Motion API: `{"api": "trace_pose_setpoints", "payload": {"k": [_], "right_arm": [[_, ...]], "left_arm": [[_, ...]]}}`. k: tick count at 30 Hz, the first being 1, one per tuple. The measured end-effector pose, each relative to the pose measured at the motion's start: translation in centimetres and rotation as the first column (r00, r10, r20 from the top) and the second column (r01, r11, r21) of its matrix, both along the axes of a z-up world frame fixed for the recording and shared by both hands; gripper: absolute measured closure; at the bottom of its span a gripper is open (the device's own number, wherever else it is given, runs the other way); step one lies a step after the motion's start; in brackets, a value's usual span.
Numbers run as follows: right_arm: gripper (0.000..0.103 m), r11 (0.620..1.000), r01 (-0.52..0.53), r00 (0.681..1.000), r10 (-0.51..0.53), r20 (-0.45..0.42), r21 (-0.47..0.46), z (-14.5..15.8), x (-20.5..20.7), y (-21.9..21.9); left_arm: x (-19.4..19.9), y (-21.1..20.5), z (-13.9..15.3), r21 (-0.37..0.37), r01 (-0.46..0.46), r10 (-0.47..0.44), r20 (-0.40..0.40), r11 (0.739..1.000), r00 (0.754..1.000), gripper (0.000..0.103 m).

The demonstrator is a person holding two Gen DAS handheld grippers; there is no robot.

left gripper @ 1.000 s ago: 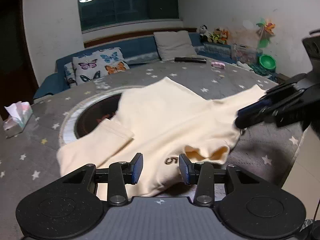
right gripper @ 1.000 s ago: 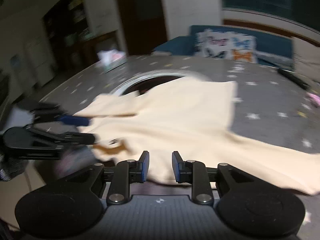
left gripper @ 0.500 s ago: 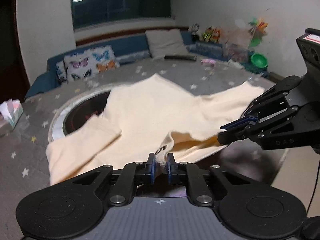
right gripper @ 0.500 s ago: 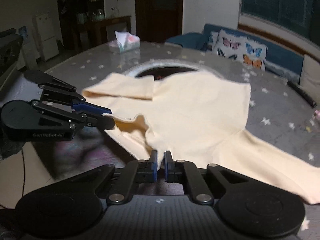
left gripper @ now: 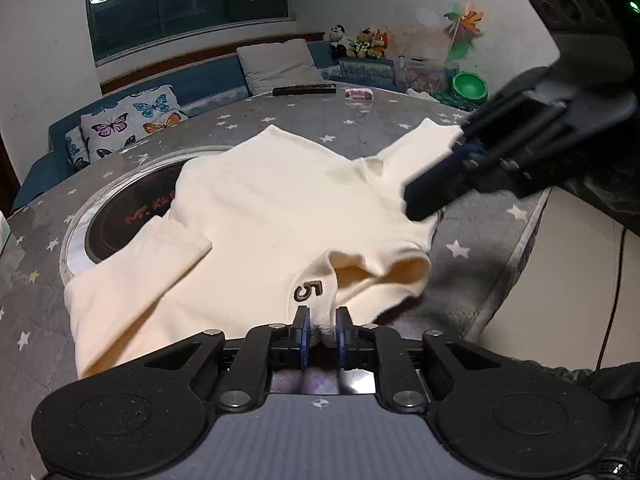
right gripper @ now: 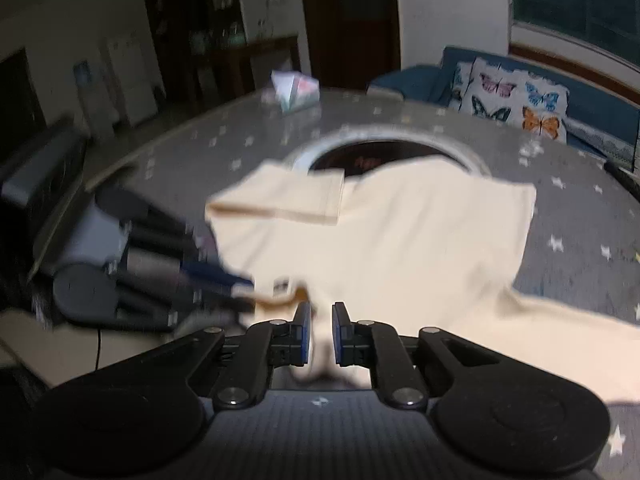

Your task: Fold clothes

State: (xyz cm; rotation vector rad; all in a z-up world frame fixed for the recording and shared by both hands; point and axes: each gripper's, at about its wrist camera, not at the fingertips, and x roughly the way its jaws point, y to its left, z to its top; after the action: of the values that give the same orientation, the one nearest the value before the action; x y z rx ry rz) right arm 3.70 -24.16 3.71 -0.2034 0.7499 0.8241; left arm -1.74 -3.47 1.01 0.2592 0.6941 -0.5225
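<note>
Cream shirt is pinched at its near edge by both the left gripper and right gripper: lift evenly, keeping the cloth taut between them.

A grey star-patterned cloth covers the bench, and a round dark plate ringed in pale trim is set into its middle. Near the far edge lie a black remote and, just beside it, a small pink object. A tissue box stands near the bench's left edge. Beyond the far edge, a blue sofa carries a butterfly-print cushion and a grey pillow. Stuffed toys and a green bowl sit at the far right.
</note>
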Motion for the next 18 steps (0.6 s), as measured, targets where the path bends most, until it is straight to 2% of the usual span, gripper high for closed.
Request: {"api": "trace_pose_setpoints", "payload": {"k": [3, 6, 10, 14, 18], "right_arm": [[0.092, 1.000, -0.007, 1.000, 0.007, -0.008, 0.002, -1.5, 1.5, 1.5], [0.093, 0.999, -0.040, 0.997, 0.039, -0.060, -0.012, -3.6, 2.4, 3.1], [0.090, 0.990, -0.124, 0.989, 0.118, -0.084, -0.064, -5.1, 1.4, 4.2], [0.089, 0.986, -0.150, 0.987, 0.144, -0.075, -0.070, -4.3, 1.5, 3.8], [0.087, 0.993, -0.108, 0.993, 0.106, -0.051, -0.046, -2.9, 2.9, 3.1]], "left_arm": [[0.5, 0.6, 0.9, -0.022, -0.001, 0.001, 0.014, 1.000, 1.000, 0.086], [0.8, 1.4, 2.1, -0.046, -0.012, 0.014, 0.035, 0.999, 0.999, 0.085], [2.3, 3.2, 3.6, -0.059, -0.059, 0.062, 0.066, 0.997, 0.996, 0.079], [6.5, 3.8, 4.1, -0.047, -0.146, 0.150, 0.079, 0.988, 0.986, 0.079], [12.7, 3.4, 3.0, -0.067, -0.232, 0.234, 0.025, 0.970, 0.972, 0.079]]}}
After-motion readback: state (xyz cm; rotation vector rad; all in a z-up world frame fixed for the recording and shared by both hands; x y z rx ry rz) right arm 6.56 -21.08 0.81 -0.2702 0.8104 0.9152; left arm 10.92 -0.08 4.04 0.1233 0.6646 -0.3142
